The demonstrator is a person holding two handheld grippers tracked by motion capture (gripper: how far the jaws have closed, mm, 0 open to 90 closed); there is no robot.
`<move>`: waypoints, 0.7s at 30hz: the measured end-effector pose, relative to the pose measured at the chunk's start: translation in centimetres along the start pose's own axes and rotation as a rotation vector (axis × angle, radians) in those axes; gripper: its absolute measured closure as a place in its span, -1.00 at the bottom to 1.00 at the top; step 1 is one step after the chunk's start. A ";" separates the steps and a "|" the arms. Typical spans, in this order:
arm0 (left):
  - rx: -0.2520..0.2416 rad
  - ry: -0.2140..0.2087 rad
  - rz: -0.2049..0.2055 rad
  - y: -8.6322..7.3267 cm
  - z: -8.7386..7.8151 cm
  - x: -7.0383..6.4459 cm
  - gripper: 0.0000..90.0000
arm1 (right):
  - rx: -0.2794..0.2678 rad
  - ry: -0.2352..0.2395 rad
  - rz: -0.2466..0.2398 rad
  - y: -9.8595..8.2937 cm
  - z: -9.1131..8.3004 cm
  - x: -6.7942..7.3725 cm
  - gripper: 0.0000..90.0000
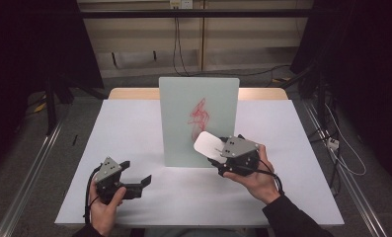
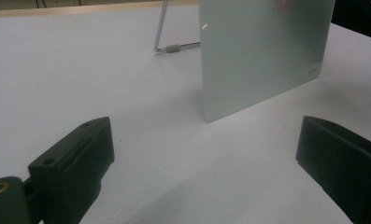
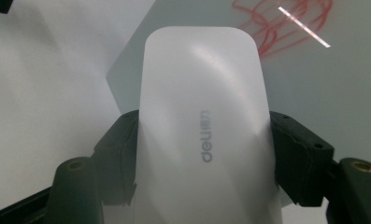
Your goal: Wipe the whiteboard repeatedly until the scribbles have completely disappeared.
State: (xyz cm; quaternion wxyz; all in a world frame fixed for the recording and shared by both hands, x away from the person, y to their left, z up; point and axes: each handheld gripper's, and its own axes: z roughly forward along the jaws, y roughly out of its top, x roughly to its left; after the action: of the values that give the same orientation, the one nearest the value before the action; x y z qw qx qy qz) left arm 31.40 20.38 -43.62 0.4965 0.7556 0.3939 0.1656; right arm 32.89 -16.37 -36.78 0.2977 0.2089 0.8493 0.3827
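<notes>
A pale green glass whiteboard point(image 1: 198, 121) stands upright on the white table point(image 1: 134, 123), with a red scribble point(image 1: 199, 117) on its face. My right gripper point(image 1: 222, 154) is shut on a white board eraser point(image 1: 207, 143), held just in front of the board's lower right part, below the scribble. In the right gripper view the eraser point(image 3: 204, 126) sits between both jaws, and the scribble point(image 3: 286, 21) lies beyond its tip. My left gripper point(image 1: 141, 183) rests open near the table's front left, with nothing between its fingers point(image 2: 71, 163). The board point(image 2: 262, 51) stands ahead of it.
A metal stand leg point(image 2: 167, 39) props the board from behind. A wooden desk edge point(image 1: 134, 93) shows behind the white table. Cables point(image 1: 341, 158) and metal rails point(image 1: 30, 168) run along the floor on both sides.
</notes>
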 end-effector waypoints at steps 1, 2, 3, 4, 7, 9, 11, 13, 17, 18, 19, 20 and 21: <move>-0.001 -0.004 0.001 0.0 0.0 0.0 -0.90 | -0.006 -0.016 -0.008 0.2 0.1 -0.1 -0.31; -0.002 -0.006 0.001 0.0 0.0 -0.1 -0.90 | -0.011 -0.039 -0.015 0.4 0.1 -0.1 -0.31; 0.001 -0.007 0.000 0.0 0.0 -0.1 -0.90 | -0.026 -0.059 -0.013 0.6 0.1 -0.2 -0.31; 0.003 -0.009 -0.001 0.0 0.1 -0.1 -0.90 | -0.040 -0.075 -0.010 0.9 0.2 -0.2 -0.31; 0.003 -0.010 -0.003 0.0 0.1 0.0 -0.90 | -0.053 -0.109 -0.030 1.5 0.3 -0.3 -0.31; 0.003 -0.010 -0.002 0.0 0.1 0.0 -0.90 | -0.062 -0.114 -0.035 1.9 0.4 -0.4 -0.31; 0.003 -0.011 -0.002 0.0 0.1 0.0 -0.90 | -0.064 -0.115 -0.039 2.2 0.5 -0.5 -0.31; 0.003 -0.011 -0.001 0.0 0.1 0.0 -0.91 | -0.072 -0.122 -0.041 2.4 0.7 -0.5 -0.31; 0.003 -0.007 0.001 0.0 0.1 0.0 -0.90 | -0.081 -0.146 -0.049 2.8 0.8 -0.8 -0.31; 0.004 -0.008 0.000 0.0 0.1 0.0 -0.90 | -0.080 -0.154 -0.051 2.9 0.8 -0.9 -0.31; 0.003 -0.009 0.000 0.0 0.1 0.0 -0.90 | -0.083 -0.156 -0.050 3.0 0.9 -1.0 -0.31; 0.003 -0.009 0.001 0.0 0.1 0.0 -0.90 | -0.086 -0.158 -0.048 3.1 0.9 -1.1 -0.31; 0.003 -0.008 0.002 0.0 0.1 0.0 -0.91 | -0.088 -0.162 -0.049 3.2 1.0 -1.2 -0.31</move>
State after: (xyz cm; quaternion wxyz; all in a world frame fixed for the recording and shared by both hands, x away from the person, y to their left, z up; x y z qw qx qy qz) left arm 31.41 20.32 -43.66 0.4968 0.7574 0.3914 0.1622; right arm 34.80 -14.57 -34.42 0.3837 0.2051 0.8096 0.3940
